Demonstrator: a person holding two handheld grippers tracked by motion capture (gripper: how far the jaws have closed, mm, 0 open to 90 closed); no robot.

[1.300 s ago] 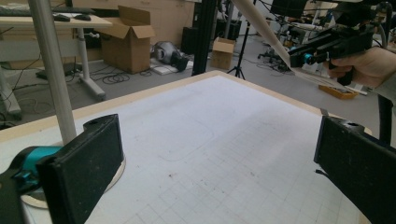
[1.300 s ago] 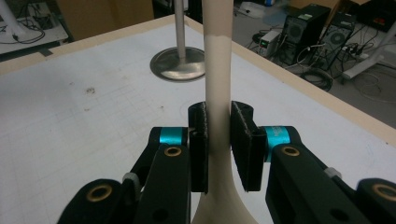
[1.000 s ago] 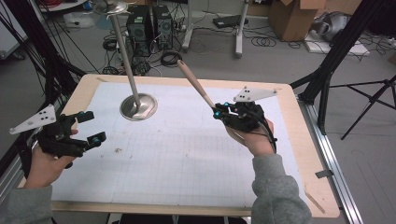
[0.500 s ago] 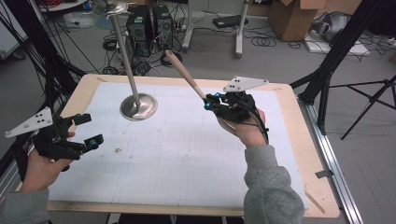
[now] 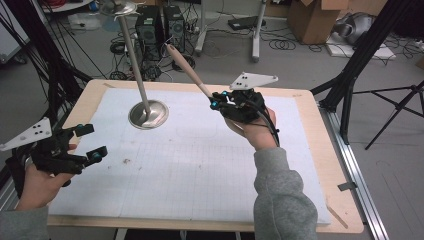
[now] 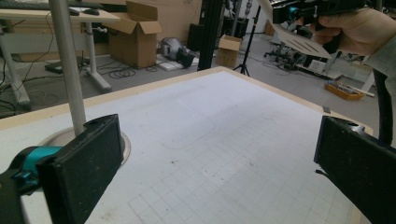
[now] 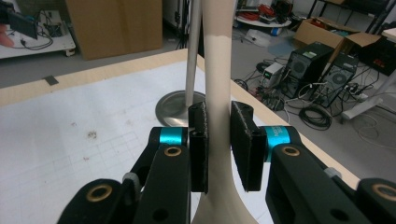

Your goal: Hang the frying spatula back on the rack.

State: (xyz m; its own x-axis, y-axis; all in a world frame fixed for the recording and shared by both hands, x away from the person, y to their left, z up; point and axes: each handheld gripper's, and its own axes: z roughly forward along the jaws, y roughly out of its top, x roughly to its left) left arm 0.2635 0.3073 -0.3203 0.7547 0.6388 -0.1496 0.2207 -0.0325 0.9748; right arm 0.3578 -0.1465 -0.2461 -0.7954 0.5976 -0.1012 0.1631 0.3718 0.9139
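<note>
Utensil in your right hand-held gripper [image 5: 214, 101]: a pale, long-handled spoon or spatula [image 5: 186, 70], held in the air at upper centre of the high view, its tan rounded end pointing up and away over the far edge of the worktop [image 5: 325, 150]. In the right gripper view the jaws are clamped on the narrow cream shaft [image 7: 218, 93], just above where it flares wider. It looks rigid and light, likely smooth plastic or silicone, so it could swivel in a shaft grip; holding nearer the flare should steady it. Your left hand-held gripper [image 5: 89, 141] sits at lower left, jaws spread wide, holding nothing. A metal stand [image 5: 147, 114] with a round base rises at upper left.
</note>
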